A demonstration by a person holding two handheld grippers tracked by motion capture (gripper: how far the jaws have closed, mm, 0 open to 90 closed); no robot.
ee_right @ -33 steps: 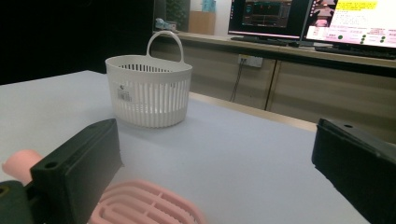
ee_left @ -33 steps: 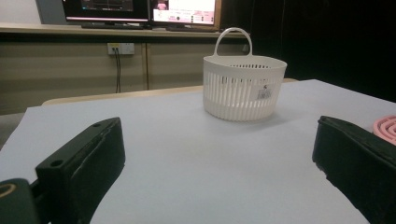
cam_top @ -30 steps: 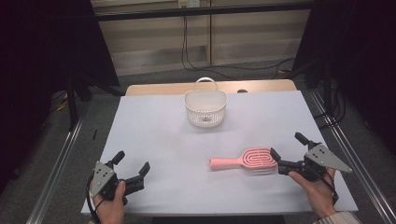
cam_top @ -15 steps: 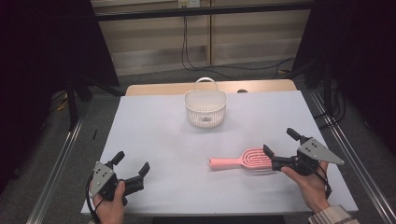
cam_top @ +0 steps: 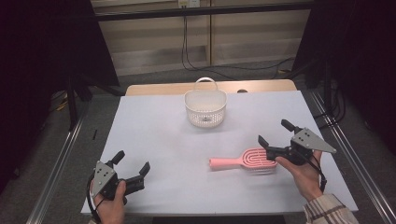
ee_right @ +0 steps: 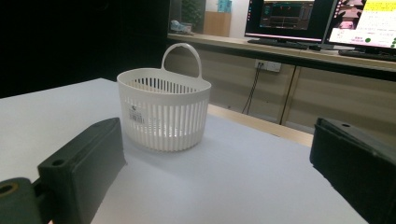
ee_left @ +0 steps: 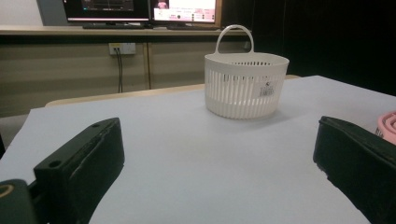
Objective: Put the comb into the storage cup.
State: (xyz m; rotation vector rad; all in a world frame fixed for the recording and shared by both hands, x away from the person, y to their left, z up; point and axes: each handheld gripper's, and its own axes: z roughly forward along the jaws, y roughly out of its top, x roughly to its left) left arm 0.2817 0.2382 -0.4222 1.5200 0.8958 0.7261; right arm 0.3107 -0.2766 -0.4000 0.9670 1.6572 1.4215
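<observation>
Two monitors behind basket point(ee_right: 163, 112) in right gripper view, pink brush point(cam_top: 245, 159) from above

Pink hairbrush point(ee_left: 388, 125) cut off by the left gripper view's right edge (only a rim sliver shows). Label point(ee_right: 135, 113) on white basket point(ee_right: 163, 112) too small to read.

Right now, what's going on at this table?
A person holds a gripper in each hand over a white table. The right gripper, open, sits at the head of a pink hairbrush lying flat. The left gripper, open, holds nothing. A white basket stands at the far side.
</observation>
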